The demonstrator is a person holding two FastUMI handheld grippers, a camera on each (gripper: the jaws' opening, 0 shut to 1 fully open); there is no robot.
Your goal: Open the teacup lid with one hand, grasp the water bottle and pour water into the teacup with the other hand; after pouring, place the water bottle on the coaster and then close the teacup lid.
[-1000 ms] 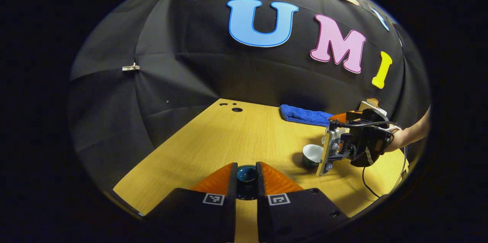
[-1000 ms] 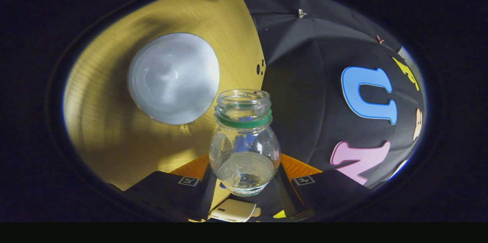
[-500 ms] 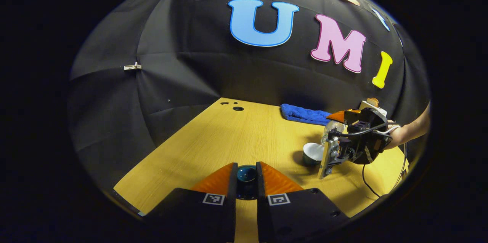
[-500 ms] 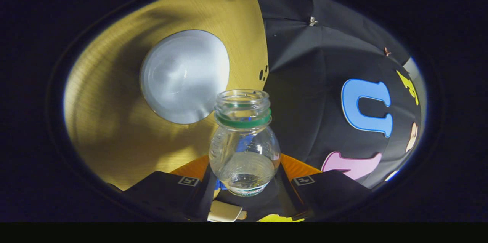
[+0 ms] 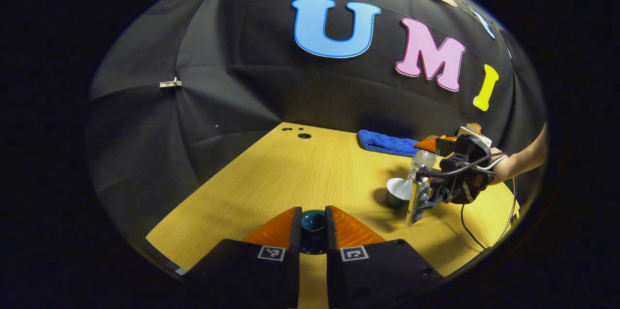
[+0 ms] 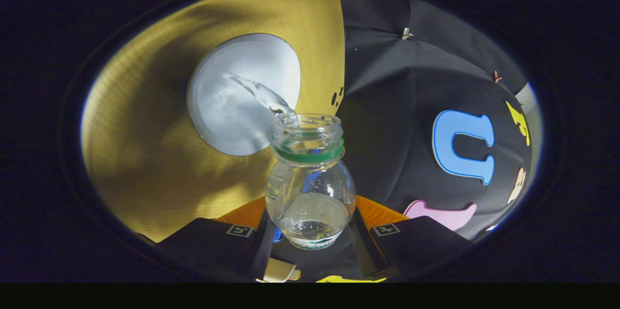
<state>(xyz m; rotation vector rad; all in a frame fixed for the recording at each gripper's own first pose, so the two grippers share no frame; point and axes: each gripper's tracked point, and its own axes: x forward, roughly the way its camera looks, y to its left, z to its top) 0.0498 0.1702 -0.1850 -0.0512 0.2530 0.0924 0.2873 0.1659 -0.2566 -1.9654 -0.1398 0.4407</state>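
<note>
We have the right gripper point(image 6: 310, 231) clamped on the water bottle point(image 6: 310, 197), its two fingers point(image 6: 244, 214) pressing the clear body from either side, and the bottle is tipped so its open mouth, ringed by a green band, points out ahead of the fingertips. Just beyond and to the left of that mouth sits the teacup point(image 6: 242, 93), its pale interior open to us, and a thin stream of water point(image 6: 259, 93) arcs from the bottle's rim into it. A little water shows pooled low in the bottle, near the fingers. Over in the left gripper view, our left gripper point(image 5: 313, 229) has its fingers point(image 5: 273, 231) drawn narrow around the teacup lid point(image 5: 313, 222), a dark glossy round piece held right between the tips, low over the table point(image 5: 290, 173). Whether the lid touches the wood beneath we cannot tell. Ahead and well to the right of those fingers we see the other gripper point(image 5: 448, 173), held by a hand point(image 5: 501, 171), leaning the bottle point(image 5: 421, 160) over the teacup point(image 5: 398, 192), which stands on the table. Farther back, beyond that cup, a blue towel point(image 5: 387, 143) lies against the foot of the booth wall.
</note>
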